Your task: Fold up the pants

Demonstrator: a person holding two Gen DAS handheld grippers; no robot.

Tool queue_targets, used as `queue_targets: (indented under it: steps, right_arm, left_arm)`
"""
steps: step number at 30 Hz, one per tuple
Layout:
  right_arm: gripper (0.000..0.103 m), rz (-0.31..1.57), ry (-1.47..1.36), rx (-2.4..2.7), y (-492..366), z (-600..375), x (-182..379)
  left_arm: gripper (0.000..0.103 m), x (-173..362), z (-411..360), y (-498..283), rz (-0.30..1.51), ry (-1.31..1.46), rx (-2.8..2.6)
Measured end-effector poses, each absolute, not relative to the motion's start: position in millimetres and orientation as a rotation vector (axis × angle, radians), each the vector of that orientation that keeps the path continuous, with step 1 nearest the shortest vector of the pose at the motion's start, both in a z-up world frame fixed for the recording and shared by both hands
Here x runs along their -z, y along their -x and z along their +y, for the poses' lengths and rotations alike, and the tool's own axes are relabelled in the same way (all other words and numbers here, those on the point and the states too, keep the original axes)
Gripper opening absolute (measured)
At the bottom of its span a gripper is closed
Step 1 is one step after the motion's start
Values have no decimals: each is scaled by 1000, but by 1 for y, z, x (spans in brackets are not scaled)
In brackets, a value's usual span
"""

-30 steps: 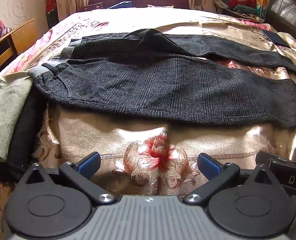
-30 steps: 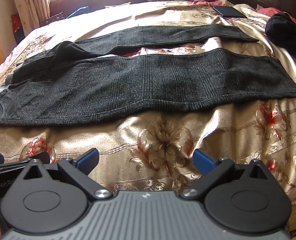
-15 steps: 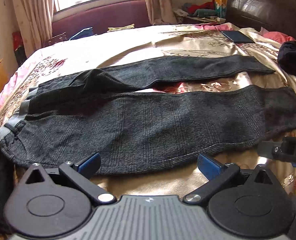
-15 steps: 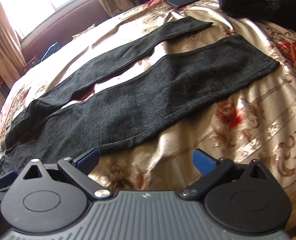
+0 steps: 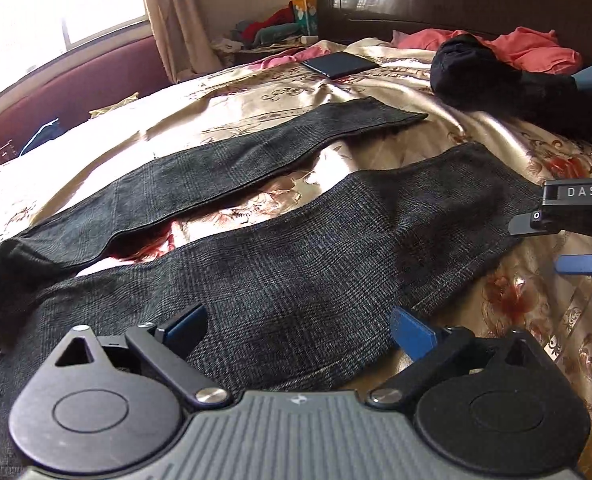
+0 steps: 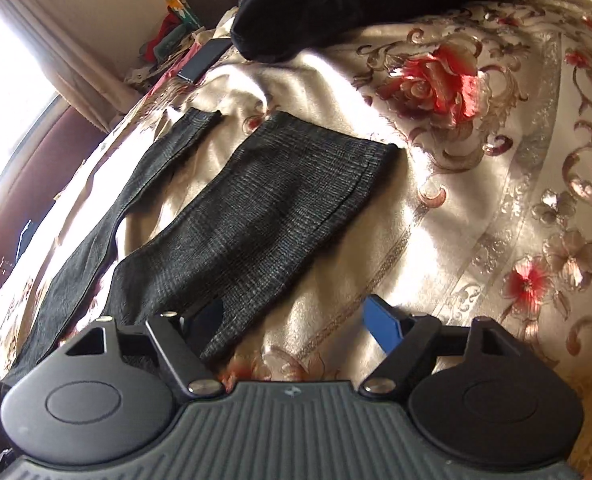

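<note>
On the bed: dark checked pants (image 5: pixel 296 280) lie spread flat across a gold floral bedspread (image 6: pixel 476 208), both legs stretched out and parted, a strip of bedspread showing between them.
My left claw (image 5: pixel 300 326): wide open, holding nothing, low over the near leg's mid-length, near its front edge.
My right claw (image 6: pixel 300 322): jaws closing but not yet gripping; the near leg's outer edge lies between them, close to the hem (image 6: pixel 360 184).
Step in hand, as I judge it: taking hold of the near leg to fold it over the far leg (image 5: pixel 256 160).
Doing it well: I would pinch both cloth layers at the edge, at matching depth with both claws, then lift and carry together so the leg stays taut and lands edge on edge.
Edges: the near hem is straight and flat; the far hem (image 5: pixel 396 120) is well apart from it.
Open room: bare bedspread in front of the pants. A dark heap of clothing (image 5: pixel 496 76) and a phone (image 5: pixel 340 64) lie beyond the hems, clear of the fold path.
</note>
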State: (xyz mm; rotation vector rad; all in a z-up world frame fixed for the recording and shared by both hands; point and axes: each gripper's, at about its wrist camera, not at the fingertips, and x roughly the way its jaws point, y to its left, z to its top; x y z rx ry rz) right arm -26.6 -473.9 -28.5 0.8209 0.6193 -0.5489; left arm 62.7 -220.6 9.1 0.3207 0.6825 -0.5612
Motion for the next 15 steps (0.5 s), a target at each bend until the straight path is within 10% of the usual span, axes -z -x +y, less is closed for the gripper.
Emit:
queue_targets:
  steps: [9, 15]
  right_arm:
    - [11, 535, -981, 546, 14, -513, 46]
    - [4, 470, -1130, 521, 16, -530, 55]
  left_arm:
    - [92, 13, -237, -80, 746, -311, 620]
    - [92, 24, -229, -72, 710, -335, 660]
